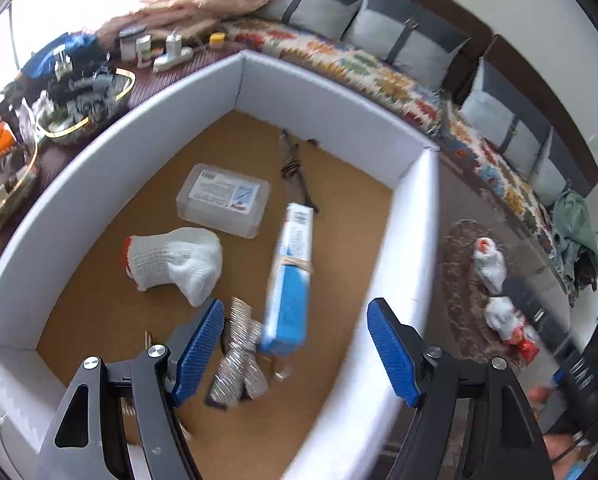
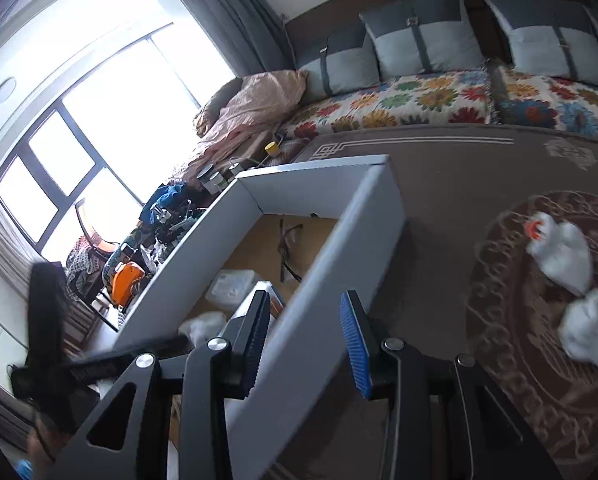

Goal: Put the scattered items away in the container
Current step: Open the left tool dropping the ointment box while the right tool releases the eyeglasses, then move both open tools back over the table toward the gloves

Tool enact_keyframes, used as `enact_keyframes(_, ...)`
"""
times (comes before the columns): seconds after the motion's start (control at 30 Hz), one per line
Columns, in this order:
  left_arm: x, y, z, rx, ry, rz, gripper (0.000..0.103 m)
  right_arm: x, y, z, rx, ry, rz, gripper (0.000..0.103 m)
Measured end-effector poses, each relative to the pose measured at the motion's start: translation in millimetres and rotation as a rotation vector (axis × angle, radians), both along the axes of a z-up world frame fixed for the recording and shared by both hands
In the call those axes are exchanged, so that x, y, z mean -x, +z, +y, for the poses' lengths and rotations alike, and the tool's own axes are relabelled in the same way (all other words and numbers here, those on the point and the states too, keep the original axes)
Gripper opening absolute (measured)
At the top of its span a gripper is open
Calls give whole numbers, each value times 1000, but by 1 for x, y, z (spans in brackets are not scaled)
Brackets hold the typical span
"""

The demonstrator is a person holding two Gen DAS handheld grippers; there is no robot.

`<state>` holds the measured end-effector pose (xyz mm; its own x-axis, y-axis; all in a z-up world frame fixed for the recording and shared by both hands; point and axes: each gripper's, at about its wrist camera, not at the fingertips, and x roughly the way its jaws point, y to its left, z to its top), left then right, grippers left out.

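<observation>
Hovering spread and empty, the left gripper (image 1: 295,348) frames a long blue-and-white carton (image 1: 289,280) inside the white-walled cardboard box (image 1: 331,120); the right gripper (image 2: 305,344), also parted, straddles its wall.

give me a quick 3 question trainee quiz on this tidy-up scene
1. True or false: both white gloves on the rug are already inside the box.
2. Which lies in the box? A) clear plastic case B) orange bottle C) cushion
3. Fill in: the left tool is ____ above the box, holding nothing.

Key: 1 false; 2 A; 3 open
</observation>
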<state>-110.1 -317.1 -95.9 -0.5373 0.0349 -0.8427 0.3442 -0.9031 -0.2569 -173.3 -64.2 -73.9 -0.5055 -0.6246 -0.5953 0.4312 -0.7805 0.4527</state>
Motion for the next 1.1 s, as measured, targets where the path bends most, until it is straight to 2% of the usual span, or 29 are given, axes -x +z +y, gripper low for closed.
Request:
enact_keyframes(0.13, -18, 31, 45, 16, -78, 71, 73, -43, -13, 46, -17, -48, 11, 38)
enact_keyframes(0.23, -27, 43, 84, 10, -148, 94, 73, -73, -25, 86, -28, -101, 2, 38)
enact_keyframes(0.4, -43, 39, 163, 12, -264, 109, 73, -120, -46, 159, -62, -230, -3, 38)
enact_keyframes(0.57, -56, 2, 240, -10, -364, 66, 73, -165, -61, 220, -178, -370, 41, 38)
enact_keyframes(0.77, -62, -43, 309, -8, -464, 5, 73, -207, -61, 267, -213, -509, 80, 38)
enact_keyframes(0.93, -59, -66, 333, 29, -474, 26, 73, -217, -63, 279, -231, -572, 78, 38)
enact_keyframes(1.1, -64, -84, 332, 45, -441, 42, 73, -220, -64, 279, -250, -592, 76, 38)
